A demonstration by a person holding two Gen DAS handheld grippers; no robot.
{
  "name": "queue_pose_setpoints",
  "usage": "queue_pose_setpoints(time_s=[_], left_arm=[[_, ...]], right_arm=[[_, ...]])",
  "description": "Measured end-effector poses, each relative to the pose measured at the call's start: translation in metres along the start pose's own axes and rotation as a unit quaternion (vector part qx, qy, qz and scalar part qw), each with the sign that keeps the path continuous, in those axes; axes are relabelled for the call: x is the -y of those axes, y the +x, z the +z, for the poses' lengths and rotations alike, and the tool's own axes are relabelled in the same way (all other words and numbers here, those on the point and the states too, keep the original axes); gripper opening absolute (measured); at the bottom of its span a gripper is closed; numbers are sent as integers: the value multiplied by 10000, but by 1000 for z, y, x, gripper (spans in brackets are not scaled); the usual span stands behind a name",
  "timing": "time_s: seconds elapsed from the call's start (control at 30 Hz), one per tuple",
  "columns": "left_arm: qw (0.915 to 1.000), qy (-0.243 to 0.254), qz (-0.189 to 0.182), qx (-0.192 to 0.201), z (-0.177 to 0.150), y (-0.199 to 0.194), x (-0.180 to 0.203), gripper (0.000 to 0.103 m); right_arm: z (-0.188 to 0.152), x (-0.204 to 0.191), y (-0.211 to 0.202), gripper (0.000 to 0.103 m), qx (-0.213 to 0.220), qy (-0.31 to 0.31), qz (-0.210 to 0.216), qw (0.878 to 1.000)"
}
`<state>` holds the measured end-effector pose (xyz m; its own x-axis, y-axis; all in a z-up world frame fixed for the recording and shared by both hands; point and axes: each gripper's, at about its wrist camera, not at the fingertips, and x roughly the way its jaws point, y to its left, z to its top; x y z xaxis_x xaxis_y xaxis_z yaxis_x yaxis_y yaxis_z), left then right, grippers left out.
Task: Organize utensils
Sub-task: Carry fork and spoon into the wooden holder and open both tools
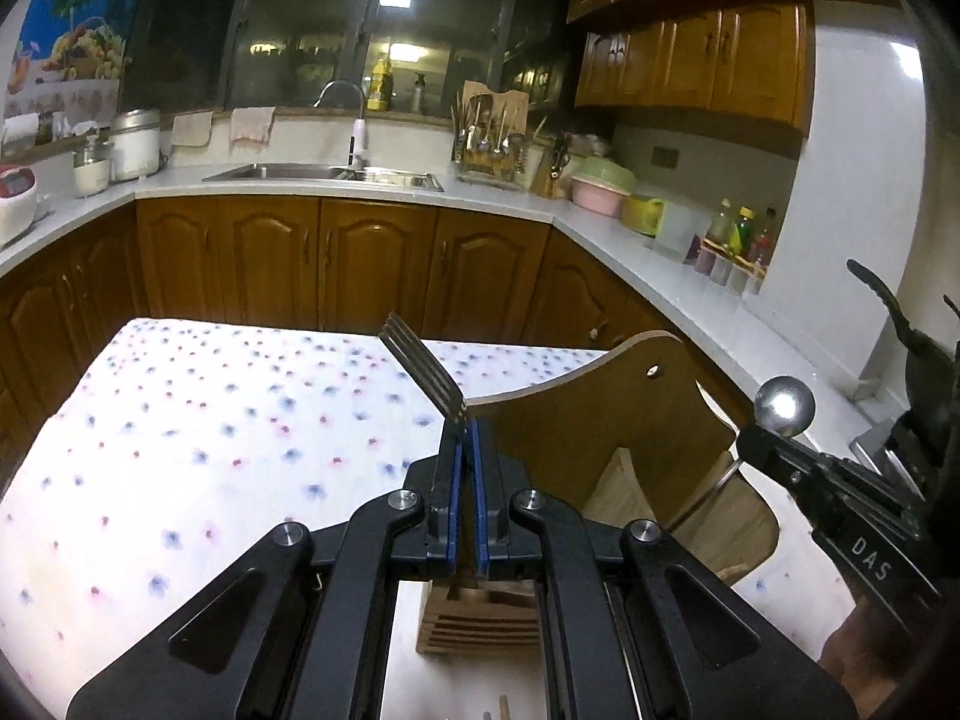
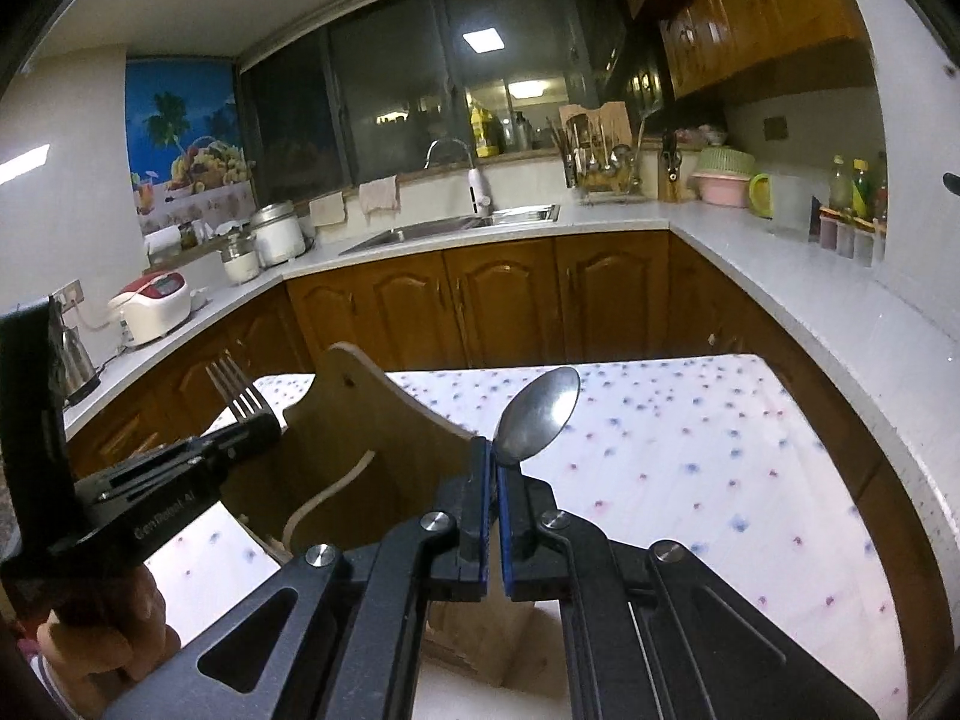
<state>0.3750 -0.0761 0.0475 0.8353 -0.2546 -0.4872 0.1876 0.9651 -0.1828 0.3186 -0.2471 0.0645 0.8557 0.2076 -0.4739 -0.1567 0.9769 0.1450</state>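
My left gripper (image 1: 465,427) is shut on a metal fork (image 1: 423,367), tines pointing up and away; it also shows in the right wrist view (image 2: 255,420) with the fork (image 2: 237,390). My right gripper (image 2: 493,447) is shut on a metal spoon (image 2: 540,414), bowl upward; in the left wrist view it (image 1: 757,441) holds the spoon (image 1: 783,407) at the right. A wooden utensil holder (image 1: 600,420) with a tall curved back and slotted compartments (image 1: 480,618) stands on the table between and below both grippers; it also shows in the right wrist view (image 2: 372,420).
The table has a white cloth with blue and pink dots (image 1: 210,450). Wooden cabinets (image 1: 336,264) and a white counter with a sink (image 1: 324,173), a utensil rack (image 1: 489,144), bowls (image 1: 600,186) and bottles (image 1: 738,240) lie beyond it.
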Motion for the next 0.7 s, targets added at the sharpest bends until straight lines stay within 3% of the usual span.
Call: queue_pose_setpoints(time_s=[0.2, 0.3, 0.37, 0.4, 0.47, 0.6, 0.7], left_arm=[[9999, -67, -39, -86, 4, -3, -4, 5], [9999, -130, -88, -44, 11, -12, -6, 21], [9998, -162, -107, 37, 14, -22, -8, 40], [9998, -171, -90, 87, 16, -30, -9, 44], [9997, -181, -66, 160, 16, -44, -11, 57], [9995, -241, 27, 214, 9, -72, -20, 75], [9990, -337, 211, 218, -5, -93, -30, 87]], right_arm=[[-1, 0, 1, 2, -52, 76, 39, 10000], [2, 4, -4, 7, -68, 223, 99, 9997], [6, 6, -7, 10, -46, 293, 119, 9995], [7, 8, -12, 13, -8, 351, 114, 9993], [11, 12, -19, 33, 55, 462, 126, 9988], [15, 20, -44, 54, 247, 743, 164, 9968], [11, 23, -64, 80, 396, 903, 177, 9950]])
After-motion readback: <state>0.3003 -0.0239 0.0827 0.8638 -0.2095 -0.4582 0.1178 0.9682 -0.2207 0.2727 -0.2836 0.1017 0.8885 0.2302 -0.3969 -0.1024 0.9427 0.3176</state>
